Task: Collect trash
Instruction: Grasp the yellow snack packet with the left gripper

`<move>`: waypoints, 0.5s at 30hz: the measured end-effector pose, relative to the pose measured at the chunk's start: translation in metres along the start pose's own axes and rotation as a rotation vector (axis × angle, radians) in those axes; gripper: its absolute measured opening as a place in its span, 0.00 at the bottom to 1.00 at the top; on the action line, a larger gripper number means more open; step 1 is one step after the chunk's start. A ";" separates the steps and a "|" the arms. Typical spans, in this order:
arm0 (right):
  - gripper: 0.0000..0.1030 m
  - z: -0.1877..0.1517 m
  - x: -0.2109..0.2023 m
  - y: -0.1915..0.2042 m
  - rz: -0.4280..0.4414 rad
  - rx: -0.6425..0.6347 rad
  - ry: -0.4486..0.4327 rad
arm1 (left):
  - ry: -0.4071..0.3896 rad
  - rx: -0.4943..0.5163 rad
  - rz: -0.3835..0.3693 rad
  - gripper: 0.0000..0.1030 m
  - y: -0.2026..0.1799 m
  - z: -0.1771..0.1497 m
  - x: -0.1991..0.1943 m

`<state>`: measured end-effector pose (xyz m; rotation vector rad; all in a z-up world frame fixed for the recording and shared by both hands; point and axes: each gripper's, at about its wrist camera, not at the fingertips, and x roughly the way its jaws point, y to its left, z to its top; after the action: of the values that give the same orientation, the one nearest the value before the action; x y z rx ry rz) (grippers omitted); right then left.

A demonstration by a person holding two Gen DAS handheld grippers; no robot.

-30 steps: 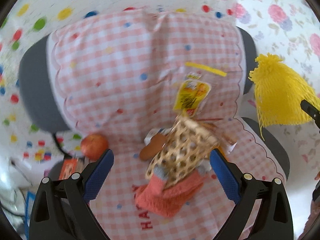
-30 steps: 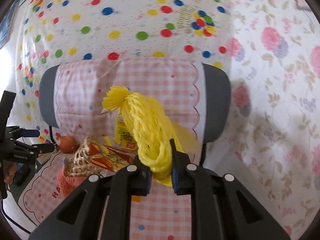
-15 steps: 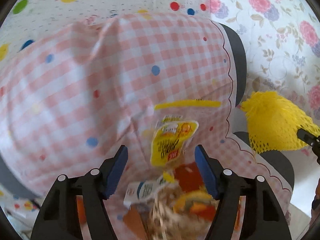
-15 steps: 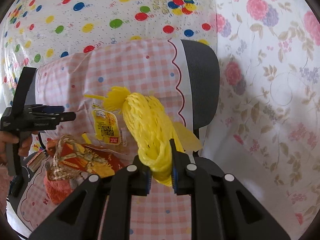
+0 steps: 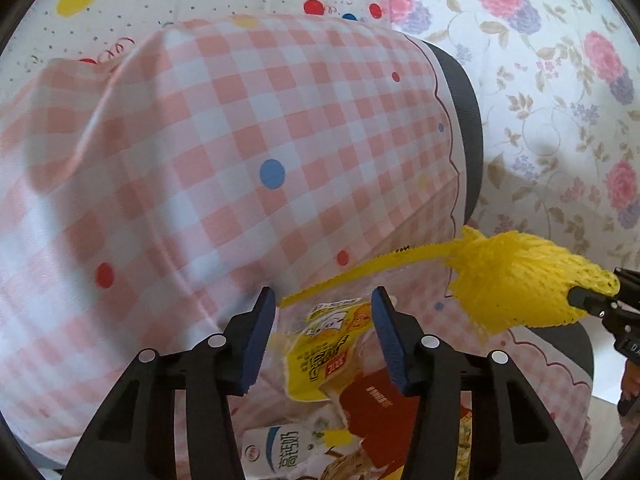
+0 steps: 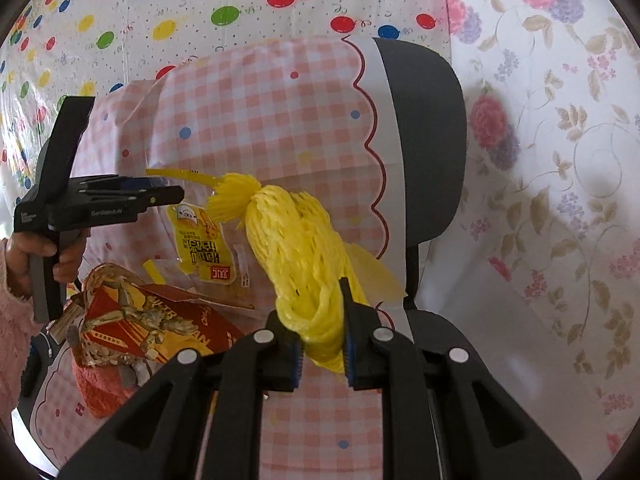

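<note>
My right gripper is shut on a yellow foam net, held up in front of the chair back; the net also shows at the right of the left wrist view. My left gripper is open, its blue pads on either side of a yellow snack wrapper that leans against the chair back. A thin yellow strip lies just beyond its tips. The wrapper and the left gripper show in the right wrist view too.
A chair draped in a pink checked cloth holds a woven basket with a red snack bag, a white milk carton and an orange knit cloth. Dotted and flowered sheets hang behind.
My left gripper moved forward and up from above the basket to the yellow wrapper, and its jaws narrowed around it. My right gripper kept hold of the net and swung left towards the chair.
</note>
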<state>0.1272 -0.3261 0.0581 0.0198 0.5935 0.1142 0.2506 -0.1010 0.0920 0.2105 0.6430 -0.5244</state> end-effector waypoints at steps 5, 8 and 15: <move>0.14 -0.001 -0.005 -0.004 -0.004 0.003 0.007 | 0.041 0.005 -0.031 0.19 -0.003 0.000 0.006; 0.14 -0.002 -0.012 -0.007 -0.013 0.011 0.000 | 0.045 0.054 -0.022 0.03 -0.021 -0.001 0.007; 0.14 -0.004 -0.069 -0.021 -0.101 0.068 -0.093 | -0.137 0.043 -0.026 0.01 -0.066 0.021 -0.055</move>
<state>0.0705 -0.3549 0.0926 0.0607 0.5046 -0.0048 0.1898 -0.1427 0.1407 0.2051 0.5022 -0.5733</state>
